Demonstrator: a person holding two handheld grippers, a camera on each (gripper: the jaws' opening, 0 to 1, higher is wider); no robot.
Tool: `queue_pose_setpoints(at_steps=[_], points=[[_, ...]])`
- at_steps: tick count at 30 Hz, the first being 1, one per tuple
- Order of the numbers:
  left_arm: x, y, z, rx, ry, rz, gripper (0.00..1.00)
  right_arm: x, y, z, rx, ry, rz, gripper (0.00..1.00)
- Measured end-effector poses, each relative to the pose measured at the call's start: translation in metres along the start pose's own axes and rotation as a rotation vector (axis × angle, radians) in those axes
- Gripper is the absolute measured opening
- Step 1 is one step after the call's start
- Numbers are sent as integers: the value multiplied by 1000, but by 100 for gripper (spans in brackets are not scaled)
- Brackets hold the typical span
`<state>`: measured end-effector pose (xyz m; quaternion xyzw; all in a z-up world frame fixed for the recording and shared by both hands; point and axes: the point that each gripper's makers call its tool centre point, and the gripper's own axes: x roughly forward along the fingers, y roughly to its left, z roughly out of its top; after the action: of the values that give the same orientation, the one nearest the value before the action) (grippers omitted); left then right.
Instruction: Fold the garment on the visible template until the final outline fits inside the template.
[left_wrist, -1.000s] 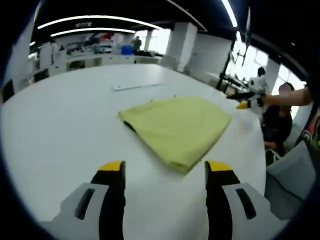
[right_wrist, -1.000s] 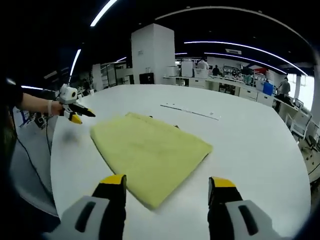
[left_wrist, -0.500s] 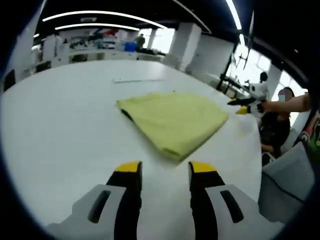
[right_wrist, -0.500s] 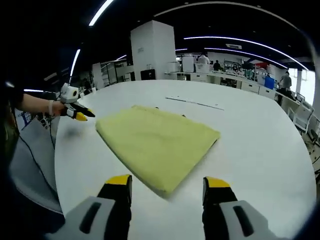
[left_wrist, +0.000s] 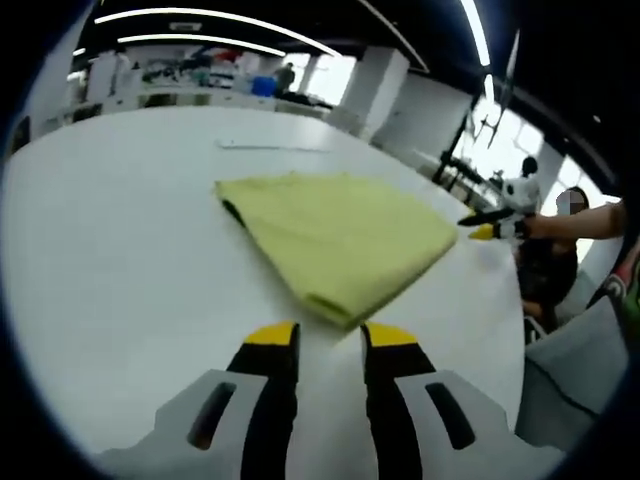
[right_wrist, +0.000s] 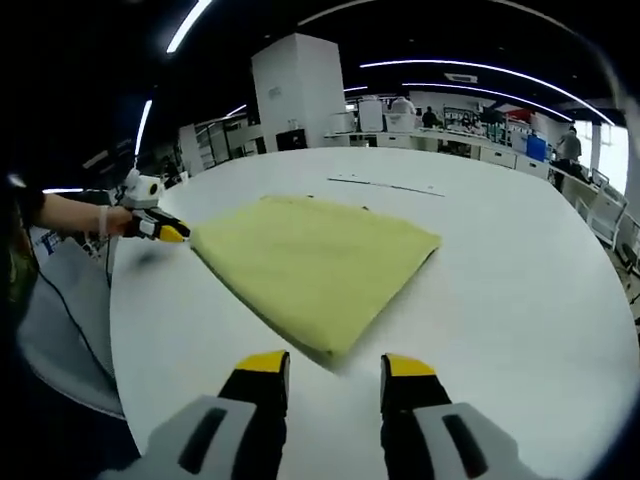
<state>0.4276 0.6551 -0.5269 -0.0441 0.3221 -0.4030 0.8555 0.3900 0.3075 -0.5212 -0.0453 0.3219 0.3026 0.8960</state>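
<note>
My jaws have been narrowing on both sides over the last second, and now each pair stands only a slim gap apart, holding nothing. My left gripper (left_wrist: 330, 335) sits low over the white round table (left_wrist: 110, 260), tips just short of the near corner of the folded yellow-green cloth garment (left_wrist: 340, 235). My right gripper (right_wrist: 335, 365) comes at the opposite corner of that same garment (right_wrist: 315, 262), again just shy of touching. In the right gripper view I can see my left gripper (right_wrist: 160, 229) out at the far-left corner of the cloth, and in the left gripper view my right gripper (left_wrist: 485, 231) pokes in from the right, near the fabric's edge.

The garment lies flat near the table's middle, already folded into a compact four-sided pad; a thin dark line (left_wrist: 270, 146) runs beyond it, but I can't make out a template outline under it.

This looks light, soft and limp, so it'll sag and drag if lifted by one point. I'd pinch the stacked layers right at a corner edge, catching every ply together.
</note>
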Motion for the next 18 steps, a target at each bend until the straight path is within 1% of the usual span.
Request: queue_pose_setpoints(at_steps=[2,5,7,11,18], points=[[2,0,1,-4,-6,-1,20,2,1,-2,-11,12,5,26],[3,0,3,-4,-14,0,19,5,2,0,-22,8,6,19],[4,0,4,-6,-14,0,18,7,2,-2,-46,16,9,14],[5,-1,4,-10,-16,-8,15,12,2,-3,-50,26,14,12],[7,-1,2,-10,-8,-10,14,17,0,-1,-63,28,13,7]])
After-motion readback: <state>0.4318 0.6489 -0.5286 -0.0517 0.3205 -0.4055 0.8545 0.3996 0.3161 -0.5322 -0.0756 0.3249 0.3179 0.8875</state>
